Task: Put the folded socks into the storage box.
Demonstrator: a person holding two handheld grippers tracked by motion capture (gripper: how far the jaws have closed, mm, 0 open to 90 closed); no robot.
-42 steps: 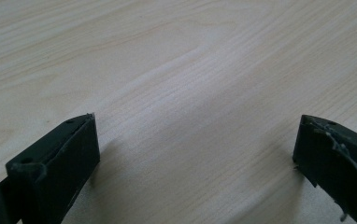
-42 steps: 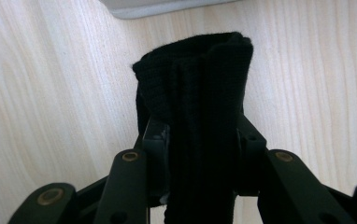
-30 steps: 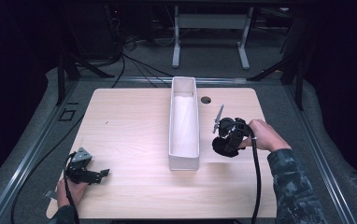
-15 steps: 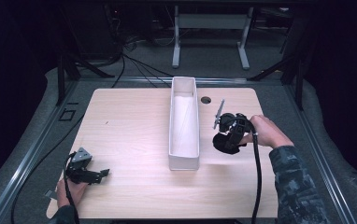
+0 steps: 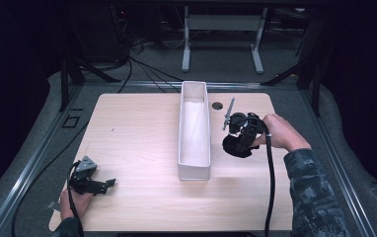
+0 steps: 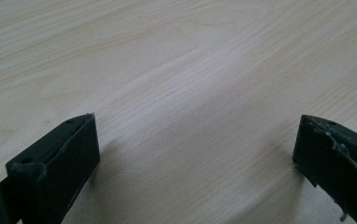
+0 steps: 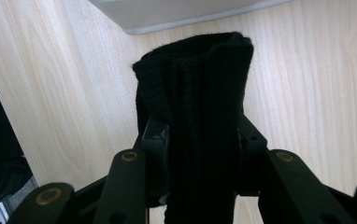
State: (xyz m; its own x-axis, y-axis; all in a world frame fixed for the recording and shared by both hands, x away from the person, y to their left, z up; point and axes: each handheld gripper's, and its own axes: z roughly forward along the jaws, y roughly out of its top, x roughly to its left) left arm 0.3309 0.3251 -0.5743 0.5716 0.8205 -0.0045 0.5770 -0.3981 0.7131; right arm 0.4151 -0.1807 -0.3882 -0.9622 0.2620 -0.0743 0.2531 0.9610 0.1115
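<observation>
High view looks down and forward over the table [image 5: 137, 148]; both gripper views sit close, probably sharing its wood.

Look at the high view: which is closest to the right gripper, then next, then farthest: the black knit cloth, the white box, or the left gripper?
1. Black knit cloth: clamped in the right gripper.
2. White box: beside it, mid-table.
3. Left gripper: far-off near corner.

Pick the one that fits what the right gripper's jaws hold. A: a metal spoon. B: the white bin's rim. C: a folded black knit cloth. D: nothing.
C: in the right gripper view the right gripper has its jaws clamped on a folded black knit cloth, beside the white bin.
</observation>
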